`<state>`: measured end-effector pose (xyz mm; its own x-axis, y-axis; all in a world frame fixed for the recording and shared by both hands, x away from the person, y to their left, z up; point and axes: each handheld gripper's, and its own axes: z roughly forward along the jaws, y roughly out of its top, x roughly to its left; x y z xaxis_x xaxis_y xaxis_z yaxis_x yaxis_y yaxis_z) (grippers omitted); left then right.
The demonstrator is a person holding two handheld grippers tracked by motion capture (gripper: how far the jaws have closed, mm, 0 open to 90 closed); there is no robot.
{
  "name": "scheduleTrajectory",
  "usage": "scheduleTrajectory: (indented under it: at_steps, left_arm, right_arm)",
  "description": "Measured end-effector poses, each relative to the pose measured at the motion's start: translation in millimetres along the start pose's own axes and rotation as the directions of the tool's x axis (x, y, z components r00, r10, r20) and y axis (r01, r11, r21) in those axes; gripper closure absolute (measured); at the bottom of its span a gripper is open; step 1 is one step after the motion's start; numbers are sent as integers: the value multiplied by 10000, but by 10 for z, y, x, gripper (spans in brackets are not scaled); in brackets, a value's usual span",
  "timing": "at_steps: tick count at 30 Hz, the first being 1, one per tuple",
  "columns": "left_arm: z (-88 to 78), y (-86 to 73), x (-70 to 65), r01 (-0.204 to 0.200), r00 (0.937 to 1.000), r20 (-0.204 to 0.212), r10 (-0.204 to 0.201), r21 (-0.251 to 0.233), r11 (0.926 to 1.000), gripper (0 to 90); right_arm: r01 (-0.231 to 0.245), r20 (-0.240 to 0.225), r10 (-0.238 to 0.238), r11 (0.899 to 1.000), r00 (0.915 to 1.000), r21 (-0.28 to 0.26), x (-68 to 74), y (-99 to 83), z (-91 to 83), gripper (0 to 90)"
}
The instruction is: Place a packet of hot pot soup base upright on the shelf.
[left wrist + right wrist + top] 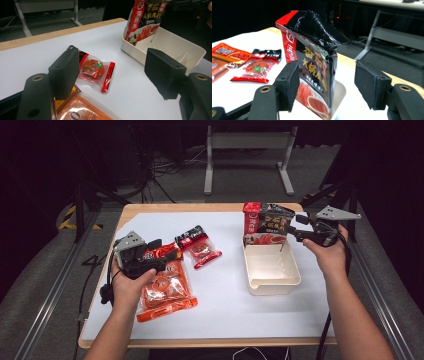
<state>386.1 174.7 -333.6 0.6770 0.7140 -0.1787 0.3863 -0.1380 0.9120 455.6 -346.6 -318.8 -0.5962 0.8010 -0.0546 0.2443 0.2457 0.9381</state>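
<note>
Right gripper [296, 226] jaws spread wide, pads off the hotpot soup-base pouch [268, 224]; the glossy black-and-red pouch stands upright between the black foam pads in the right gripper view, nearer one pad, released. Pouch top crumpled, foil-like, red side strip with white print. It stands in the far end of the cream plastic bin [272, 287], leaning at the back wall; bin rectangular, smooth, with a small lip at the near rim. Left gripper [162, 249] also open, nothing gripped, hovering over the large orange snack bag [165, 292], flat, shiny, crinkled. Just beyond its jaws lies a small clear-and-red snack packet [199, 246] with a round brownish piece inside, black end seal. Both bags lie flat on the white sheet [225, 305] covering the wooden worktop [150, 208]. Bin and pouch well apart from the left gripper.
</note>
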Motion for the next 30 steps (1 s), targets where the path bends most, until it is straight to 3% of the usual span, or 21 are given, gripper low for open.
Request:
scheduleTrajectory:
  at_steps: [4,11,12,13,15,20,26,30]
  left_arm:
    - [7,-1,10,31,10000,6,-31,26,10000,292]
    - [0,1,41,61,10000,-39,-60,83,9999,281]
    - [-3,1,47,64,10000,-61,-63,74,10000,280]
    - [-7,1,53,75,9999,-109,-74,97,9999,280]
    - [-15,-2,68,5,9997,-248,-3,108,9999,278]
    - [-45,-7,103,-1,9994,-336,5,121,9999,279]
    - [-122,-7,187,30,9988,-487,-27,50,10000,277]
    - [-189,-17,270,101,9977,-664,-99,28,9999,277]
  right_arm:
    - [31,96,-30,10000,9999,-47,38,-17,-106,363]
    - [53,-215,-58,9997,9998,-226,188,-96,-270,356]
    - [4,-462,-17,9996,9989,-272,253,-119,-309,348]
    - [4,-462,-17,9996,9989,-272,253,-119,-309,348]
    - [-190,-892,158,9992,9959,-350,307,-149,-328,345]
    - [-273,-1082,232,9990,9939,-366,407,-205,-332,351]
    - [-16,-1390,-4,9999,9903,-142,533,-177,-321,380]
    - [301,-1782,-326,9994,9835,-167,645,-128,-313,399]
